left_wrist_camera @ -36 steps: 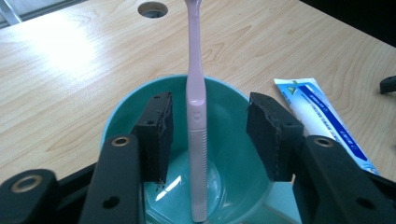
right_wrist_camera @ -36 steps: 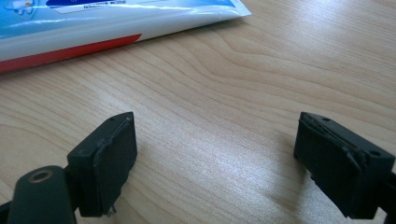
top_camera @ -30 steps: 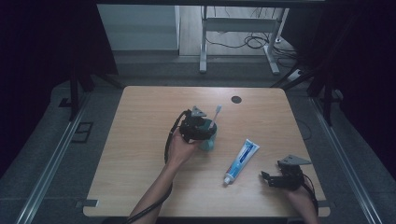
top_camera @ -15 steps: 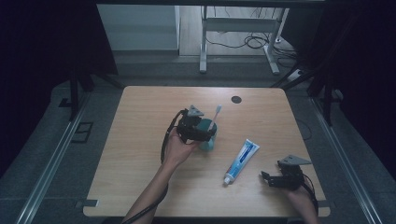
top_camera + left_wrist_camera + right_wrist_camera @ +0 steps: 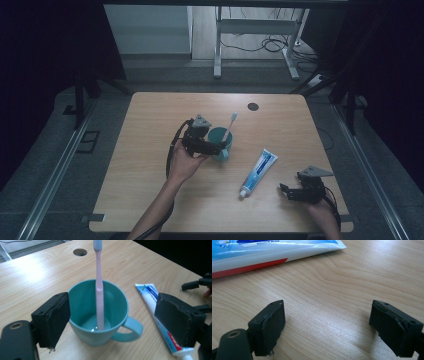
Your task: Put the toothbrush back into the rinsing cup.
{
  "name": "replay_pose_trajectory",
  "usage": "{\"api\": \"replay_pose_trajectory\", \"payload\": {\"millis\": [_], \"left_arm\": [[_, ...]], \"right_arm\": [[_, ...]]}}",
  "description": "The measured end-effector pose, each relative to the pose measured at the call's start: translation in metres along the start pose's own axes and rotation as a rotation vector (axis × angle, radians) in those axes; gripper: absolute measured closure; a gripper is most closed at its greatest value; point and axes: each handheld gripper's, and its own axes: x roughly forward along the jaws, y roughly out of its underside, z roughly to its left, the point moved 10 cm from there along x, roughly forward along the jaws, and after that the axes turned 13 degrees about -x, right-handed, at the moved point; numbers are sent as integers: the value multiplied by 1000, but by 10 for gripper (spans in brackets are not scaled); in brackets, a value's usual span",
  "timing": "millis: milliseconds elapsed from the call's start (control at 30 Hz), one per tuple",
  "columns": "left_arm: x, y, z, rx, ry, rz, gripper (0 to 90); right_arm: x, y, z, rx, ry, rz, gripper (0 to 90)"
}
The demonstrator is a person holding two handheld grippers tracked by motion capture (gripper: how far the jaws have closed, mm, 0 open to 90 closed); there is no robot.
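A teal mug (image 5: 221, 143) stands upright at the middle of the wooden table (image 5: 150, 200) with a pink toothbrush (image 5: 229, 126) leaning in it, bristles up. My left gripper (image 5: 214, 147) is at the mug's left side. In the left gripper view the mug (image 5: 85, 302) and toothbrush (image 5: 99, 290) sit between the jaws. The jaws have just been opening and now stand open, the right pad well clear of the mug. A blue and white toothpaste tube (image 5: 258, 171) lies to the right. My right gripper (image 5: 286, 192) rests open near the front right corner over bare wood (image 5: 325, 325).
A round cable hole (image 5: 253, 106) sits near the table's far edge. The tube (image 5: 274, 250) lies just ahead of the right jaws. The other gripper's black jaws (image 5: 197, 285) show at the right edge of the left gripper view. Dark floor and desk legs lie beyond the table.
The left gripper has drawn back a little to the left off the mug and its jaws have widened, uncovering more of the mug. The right gripper has not moved.
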Motion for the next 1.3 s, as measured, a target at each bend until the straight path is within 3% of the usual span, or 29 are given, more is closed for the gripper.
{"api": "replay_pose_trajectory", "payload": {"millis": [533, 667, 1033, 1300], "left_arm": [[-16, 23, 8, 11, -19, -10, 112], [-19, 29, 12, 28, -34, -11, 97], [-25, 49, 25, 14, -58, -14, 51], [-32, 62, 32, 28, -89, -11, 21]], "right_arm": [[0, 0, 0, 0, 0, 0, 131], [0, 0, 0, -1, 0, -1, 131], [0, 0, 0, 0, 0, -1, 131], [0, 0, 0, -1, -1, 0, 131]]}}
